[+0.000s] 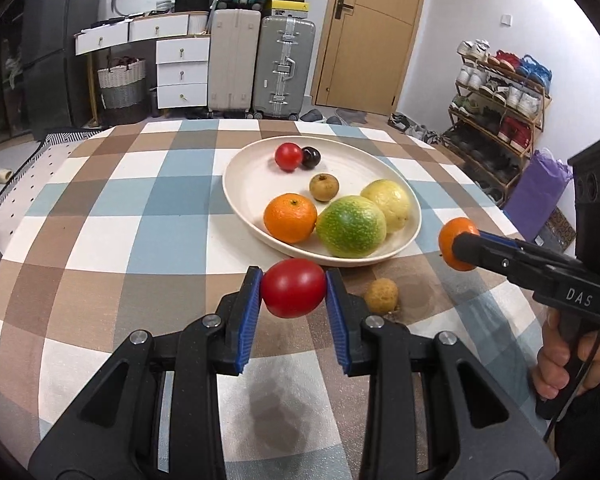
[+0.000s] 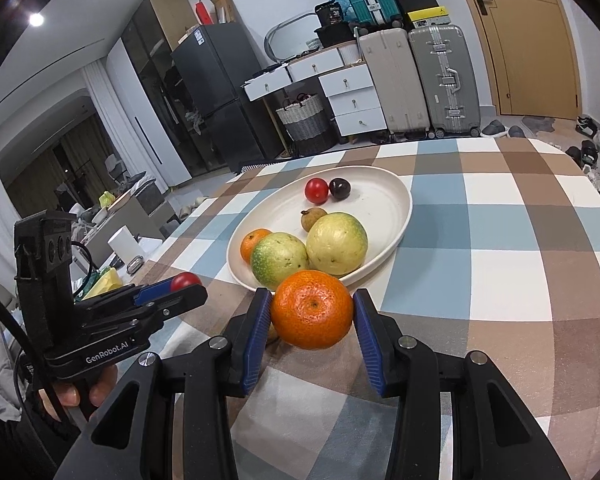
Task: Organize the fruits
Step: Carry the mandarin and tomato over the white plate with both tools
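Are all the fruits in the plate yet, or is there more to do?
Nearly done. Six fruits already lie in the plate. In hand: the left gripper holds a tomato and the right gripper holds an orange, both near the plate's closer rim, not yet inside. Left: one small brown fruit on the tablecloth.

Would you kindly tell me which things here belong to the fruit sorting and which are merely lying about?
Job: red tomato in left tongs; orange mandarin in right tongs; cream oval plate of fruit; small brown fruit on checked tablecloth.

Lying about: silver suitcase, wooden shoe rack, woven basket.
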{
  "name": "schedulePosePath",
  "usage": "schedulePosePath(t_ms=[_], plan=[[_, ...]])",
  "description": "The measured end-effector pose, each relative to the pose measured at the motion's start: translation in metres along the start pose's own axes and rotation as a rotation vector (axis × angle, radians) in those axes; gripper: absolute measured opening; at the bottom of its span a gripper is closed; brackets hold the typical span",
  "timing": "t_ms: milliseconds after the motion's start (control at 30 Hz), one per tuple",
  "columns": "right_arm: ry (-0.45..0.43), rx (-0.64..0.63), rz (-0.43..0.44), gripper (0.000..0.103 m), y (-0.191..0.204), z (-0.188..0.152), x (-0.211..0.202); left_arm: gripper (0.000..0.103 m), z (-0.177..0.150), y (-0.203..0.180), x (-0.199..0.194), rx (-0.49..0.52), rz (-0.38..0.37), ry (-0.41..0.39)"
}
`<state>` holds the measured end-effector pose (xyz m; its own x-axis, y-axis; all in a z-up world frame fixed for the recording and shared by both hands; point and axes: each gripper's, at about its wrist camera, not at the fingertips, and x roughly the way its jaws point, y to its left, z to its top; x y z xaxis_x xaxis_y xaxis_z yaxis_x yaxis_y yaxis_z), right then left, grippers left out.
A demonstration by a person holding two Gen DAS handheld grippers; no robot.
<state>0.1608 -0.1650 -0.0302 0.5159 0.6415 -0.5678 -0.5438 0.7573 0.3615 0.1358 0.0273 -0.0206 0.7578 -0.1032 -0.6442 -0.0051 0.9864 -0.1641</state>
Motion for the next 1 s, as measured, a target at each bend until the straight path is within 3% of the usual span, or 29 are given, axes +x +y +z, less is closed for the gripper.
schedulePosePath(t_ms=[400, 533, 1000], plan=[[-0.058, 0.022, -0.046, 0.043, -0.011, 0.008, -0.005, 0.029, 0.022, 0.003, 0.003, -0.025, 0.042, -0.036], [-0.079, 0.063, -0.009, 0.043, -0.017, 0.012, -0.011, 0.029, 0.034, 0.004, 0.010, -0.022, 0.047, -0.041], [-0.073, 0.110, -0.036, 0.042, -0.026, 0.038, 0.007, 0.029, 0.067, 0.021, 0.042, -0.069, 0.055, -0.058]])
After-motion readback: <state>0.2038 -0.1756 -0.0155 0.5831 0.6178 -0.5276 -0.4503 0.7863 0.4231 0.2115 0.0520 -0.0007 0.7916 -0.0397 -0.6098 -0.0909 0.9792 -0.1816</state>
